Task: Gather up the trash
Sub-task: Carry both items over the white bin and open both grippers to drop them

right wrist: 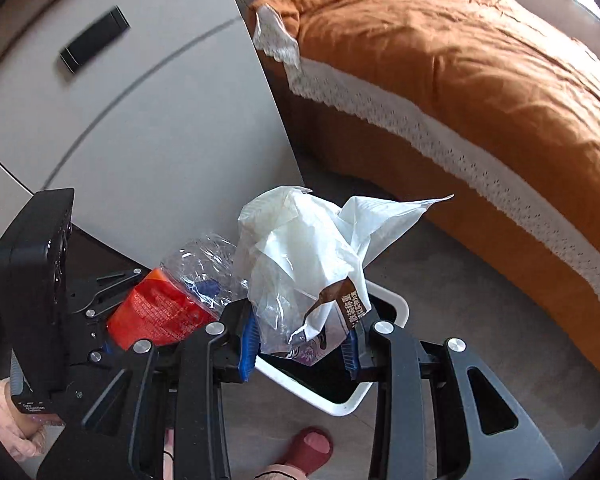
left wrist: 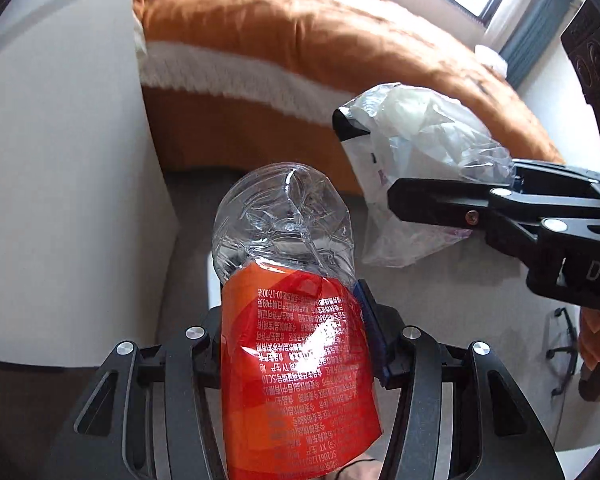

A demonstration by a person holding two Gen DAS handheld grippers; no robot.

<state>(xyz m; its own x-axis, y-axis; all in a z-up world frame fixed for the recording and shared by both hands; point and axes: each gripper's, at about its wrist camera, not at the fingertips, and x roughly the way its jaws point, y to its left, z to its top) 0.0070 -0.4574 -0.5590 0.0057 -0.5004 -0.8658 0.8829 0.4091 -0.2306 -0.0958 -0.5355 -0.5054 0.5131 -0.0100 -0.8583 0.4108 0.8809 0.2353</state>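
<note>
My left gripper is shut on a crushed clear plastic bottle with an orange-red label; the bottle also shows at the left of the right wrist view. My right gripper is shut on a crumpled clear and white plastic bag. The bag with the right gripper around it shows at the right of the left wrist view. Both are held above a white-rimmed trash bin with a dark inside, just below the right gripper.
A bed with an orange cover and white lace trim stands ahead and to the right. A white cabinet with a black handle stands to the left. A red slipper is on the grey floor near the bin.
</note>
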